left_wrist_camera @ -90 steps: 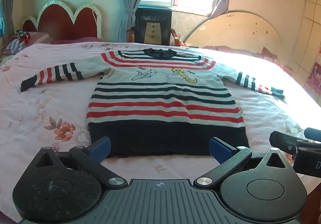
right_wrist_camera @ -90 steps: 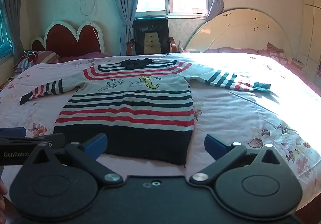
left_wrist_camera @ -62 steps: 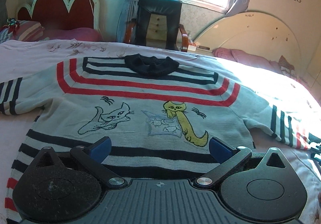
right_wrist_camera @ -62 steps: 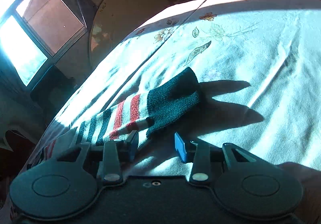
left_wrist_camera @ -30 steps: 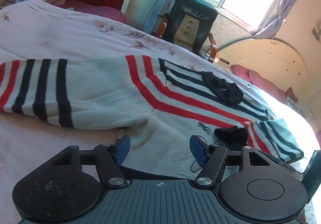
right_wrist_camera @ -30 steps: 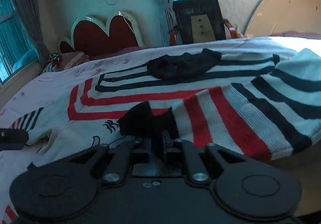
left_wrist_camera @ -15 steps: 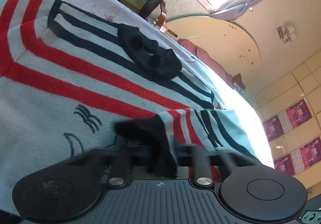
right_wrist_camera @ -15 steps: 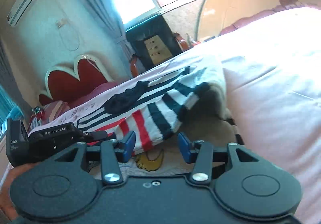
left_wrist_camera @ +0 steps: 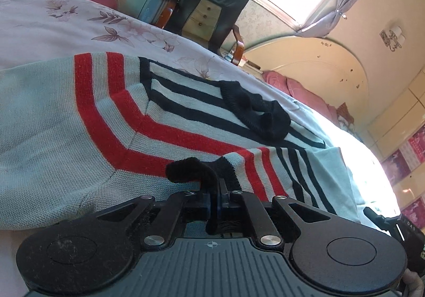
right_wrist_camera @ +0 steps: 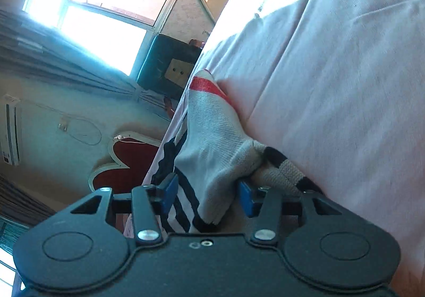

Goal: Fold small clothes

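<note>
Bed (left_wrist_camera: 66, 31): one striped sweater (left_wrist_camera: 79, 121); left gripper (left_wrist_camera: 219, 196) pinching cuff (left_wrist_camera: 191, 169), right gripper (right_wrist_camera: 207, 197) spread

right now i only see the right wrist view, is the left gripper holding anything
Observer: Yes, the left gripper has its jaws shut on the black cuff of a sleeve.
Operator: where does that cuff sit
Observer: On the sweater front, at the lower red chevron stripe, with the sleeve laid across it.
Operator: and the neck
Observer: The black collar lies rumpled beyond the cuff, apart from it.
</note>
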The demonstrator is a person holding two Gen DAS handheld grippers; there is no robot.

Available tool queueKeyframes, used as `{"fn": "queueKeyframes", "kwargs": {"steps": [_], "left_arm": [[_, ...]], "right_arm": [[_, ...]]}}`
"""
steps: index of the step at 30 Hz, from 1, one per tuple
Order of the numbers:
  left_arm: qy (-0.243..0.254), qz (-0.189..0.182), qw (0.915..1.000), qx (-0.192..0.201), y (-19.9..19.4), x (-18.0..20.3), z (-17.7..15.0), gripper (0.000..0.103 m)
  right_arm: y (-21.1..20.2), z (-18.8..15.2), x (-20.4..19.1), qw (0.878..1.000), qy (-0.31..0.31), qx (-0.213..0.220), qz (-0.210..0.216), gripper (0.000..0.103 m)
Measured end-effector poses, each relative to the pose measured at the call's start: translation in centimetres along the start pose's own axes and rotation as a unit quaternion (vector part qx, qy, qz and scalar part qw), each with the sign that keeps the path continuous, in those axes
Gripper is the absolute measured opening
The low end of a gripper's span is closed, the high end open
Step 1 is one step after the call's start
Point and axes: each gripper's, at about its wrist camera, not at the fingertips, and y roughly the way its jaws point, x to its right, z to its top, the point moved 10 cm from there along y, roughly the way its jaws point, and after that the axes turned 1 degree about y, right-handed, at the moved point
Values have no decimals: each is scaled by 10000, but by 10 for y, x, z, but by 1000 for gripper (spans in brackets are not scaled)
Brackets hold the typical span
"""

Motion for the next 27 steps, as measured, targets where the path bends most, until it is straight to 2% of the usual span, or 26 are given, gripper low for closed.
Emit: {"fn": "queueKeyframes", "kwargs": {"steps": [2, 4, 6, 7, 9, 11, 13, 14, 15, 16, 18, 21, 23, 27], "left_arm": [[-27, 9, 9999, 126, -6, -2, -5, 4], [72, 17, 9995, 305, -9, 2, -2, 4], [328, 283, 9989, 175, 0, 0, -7, 4], [298, 359, 9989, 54, 6, -4, -12, 4], [260, 346, 9990, 81, 7, -6, -12, 4], [358, 378, 9986, 85, 2, -3, -11, 4], [409, 599, 9972, 172, -12, -6, -10, 7], [447, 746, 9958, 284, -21, -9, -8, 15], [524, 876, 9937, 456, -31, -10, -5, 34], [620, 942, 9917, 625, -38, -8, -1, 49], [808, 804, 9907, 742, -38, 7, 8, 50], [992, 409, 9917, 709, -18, 39, 19, 50], [1187, 182, 9904, 685, 1, 63, 23, 50], [1219, -90, 9917, 403, 40, 85, 17, 50]], "right_arm": [[5, 3, 1, 9998, -103, 22, -188, 10], [3, 6, -2, 9985, -389, 112, -357, 8], [-3, 5, -10, 9964, -729, 191, -397, 8], [-1, 3, -9, 9945, -898, 156, -514, 8], [6, -4, 7, 9932, -833, -155, -801, 7], [0, -3, 5, 9942, -800, -208, -693, 16], [-16, -2, -6, 9916, -1112, -186, -626, 27], [-23, -2, -14, 9891, -1336, -124, -605, 29], [-32, -1, -20, 9861, -1548, -39, -601, 29], [-39, 1, -27, 9829, -1748, 42, -585, 29], [-40, 12, -43, 9749, -2161, 156, -513, 29], [-10, 30, -64, 9657, -2534, 187, -541, 34], [12, 44, -74, 9652, -2555, 274, -484, 40], [60, 66, -72, 9698, -2391, -8, -481, 40]]}}
